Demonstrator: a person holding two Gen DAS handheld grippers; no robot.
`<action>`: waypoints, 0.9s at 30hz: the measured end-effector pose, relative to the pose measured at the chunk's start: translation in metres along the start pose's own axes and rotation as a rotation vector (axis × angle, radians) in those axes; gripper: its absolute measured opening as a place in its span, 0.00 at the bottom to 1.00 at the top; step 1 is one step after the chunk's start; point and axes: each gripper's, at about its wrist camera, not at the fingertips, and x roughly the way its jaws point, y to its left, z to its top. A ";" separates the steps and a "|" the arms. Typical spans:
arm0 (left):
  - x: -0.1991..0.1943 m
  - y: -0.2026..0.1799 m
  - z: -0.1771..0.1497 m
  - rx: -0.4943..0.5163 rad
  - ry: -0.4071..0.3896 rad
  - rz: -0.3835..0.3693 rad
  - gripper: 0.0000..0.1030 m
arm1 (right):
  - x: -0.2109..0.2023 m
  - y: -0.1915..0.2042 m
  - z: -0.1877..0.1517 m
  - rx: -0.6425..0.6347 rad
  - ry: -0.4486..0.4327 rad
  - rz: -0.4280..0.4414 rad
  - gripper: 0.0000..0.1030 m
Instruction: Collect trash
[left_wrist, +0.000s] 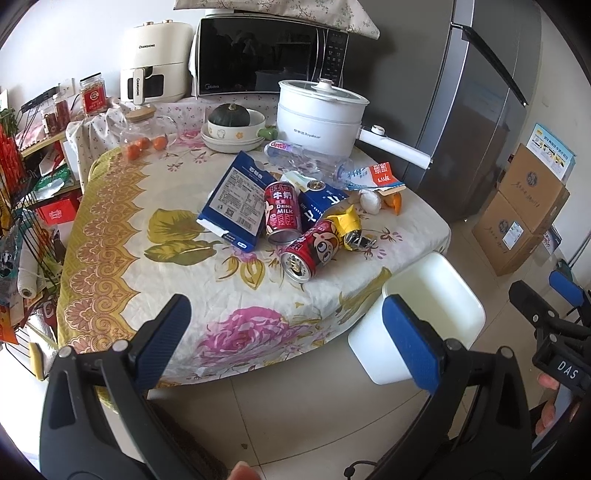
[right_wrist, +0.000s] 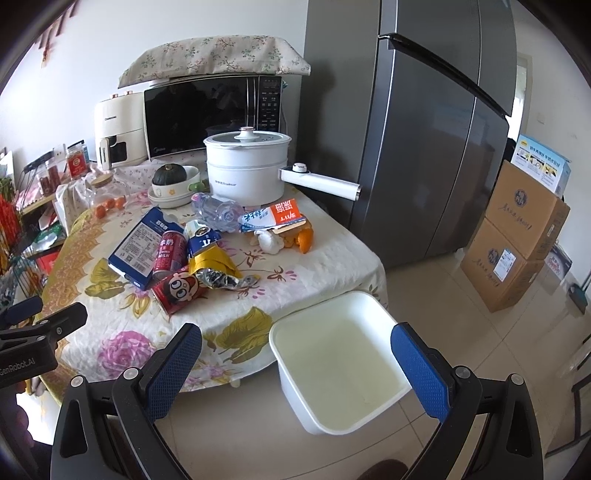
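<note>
We take the white bin (right_wrist: 334, 363) on the floor, just off the near right corner of the surface (left_wrist: 155, 280), as our landmark; its inside shows bare, so as far as we can judge nothing has been collected yet and the whole job lies ahead.

Farthest left of the bin, up on the floral cloth, lies the blue carton (left_wrist: 234, 205), flat on its side. Just beside it, nearer the bin, a red milk can (left_wrist: 282, 214) lies against the carton, and a second red can (left_wrist: 308, 251) lies tipped with its open end facing us, the closest piece of trash to the bin. A smaller blue carton (left_wrist: 321, 203) and a crumpled yellow wrapper (left_wrist: 347, 225) touch those cans. Behind them, farther from the bin, a clear plastic bottle (left_wrist: 306, 162) lies on its side, and a torn white and orange pack (left_wrist: 376, 177) sits with eggshell (left_wrist: 370, 202) and orange peel (left_wrist: 395, 203) almost straight behind the bin.

Our left gripper (left_wrist: 291, 328) hangs over the near edge of the surface, left of the bin, jaws spread wide and holding nothing. Our right gripper (right_wrist: 295, 365) hovers right above the bin, likewise spread and empty.

We judge every piece is still to be lifted and dropped in; the pot, bowls and pumpkin behind look like keepers.
</note>
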 end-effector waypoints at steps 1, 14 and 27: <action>0.000 0.001 0.002 0.003 -0.001 -0.009 1.00 | 0.000 0.000 0.003 -0.004 -0.007 -0.004 1.00; 0.016 0.026 0.036 -0.024 -0.006 -0.014 1.00 | 0.018 0.003 0.046 -0.036 0.046 0.076 1.00; 0.050 0.056 0.074 0.034 0.077 -0.081 1.00 | 0.073 0.029 0.091 -0.097 0.143 0.156 1.00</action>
